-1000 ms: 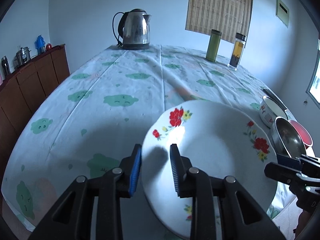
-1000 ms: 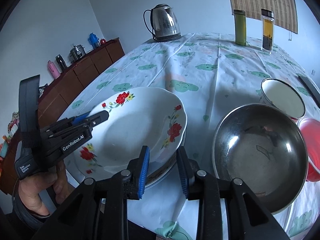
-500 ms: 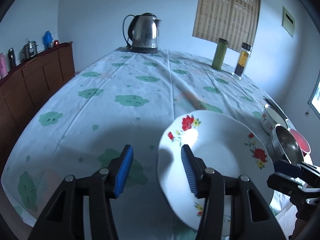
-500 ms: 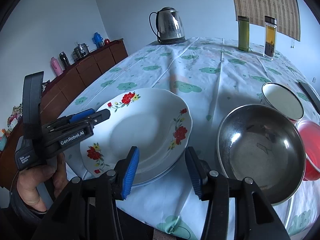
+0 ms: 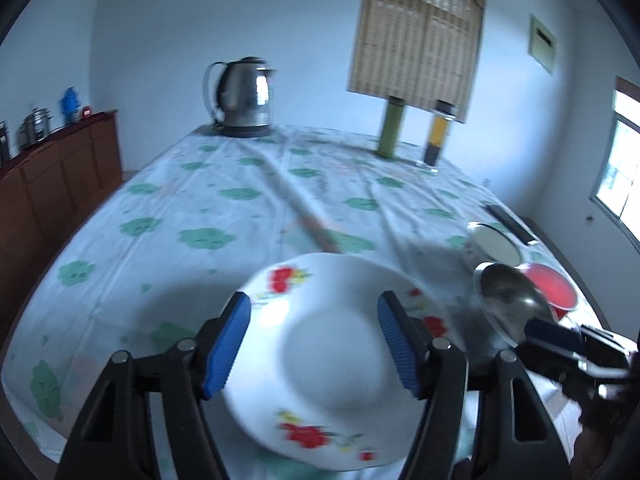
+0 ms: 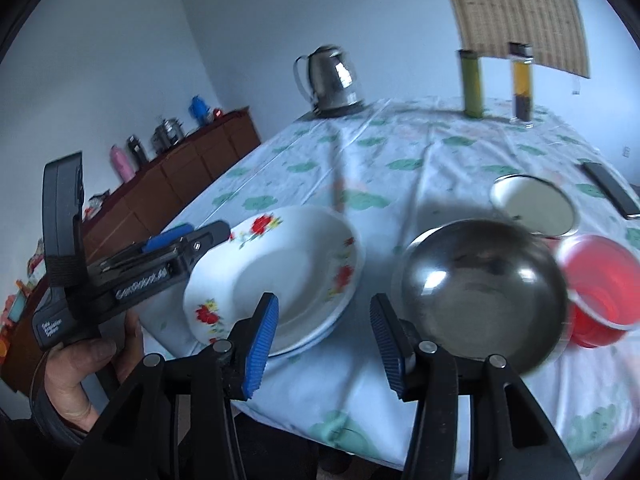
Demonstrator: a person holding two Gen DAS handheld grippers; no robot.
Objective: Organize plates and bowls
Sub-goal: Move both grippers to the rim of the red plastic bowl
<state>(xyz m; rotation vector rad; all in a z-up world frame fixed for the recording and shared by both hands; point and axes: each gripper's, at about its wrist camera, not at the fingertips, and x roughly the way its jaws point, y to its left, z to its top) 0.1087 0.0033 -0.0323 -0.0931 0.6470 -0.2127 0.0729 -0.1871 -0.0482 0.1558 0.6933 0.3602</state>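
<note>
Pale blue walls and a bamboo blind (image 5: pixel 416 36) back a table under a cloud-print tablecloth (image 5: pixel 224 208). Near its front edge lies a white floral plate (image 6: pixel 280 272); the right wrist view shows a 2nd rim under it, so it tops a stack whose count I cannot tell. Motion blur softens both views, and the flowers are smeared. The left gripper (image 5: pixel 314 346) has its blue pads spread wide, empty, with the plate seen between them; whether they touch it cannot be told. The right gripper (image 6: pixel 324 334) is also wide apart and empty, in front of the gap between the plate and a steel bowl (image 6: pixel 480 292). Beside the bowl stand a red bowl (image 6: pixel 600 288), partly hidden, and a white enamel bowl (image 6: pixel 532 204). Farther back are a kettle (image 5: pixel 244 96), a green flask (image 5: pixel 392 128) and a glass bottle (image 5: pixel 438 132).
</note>
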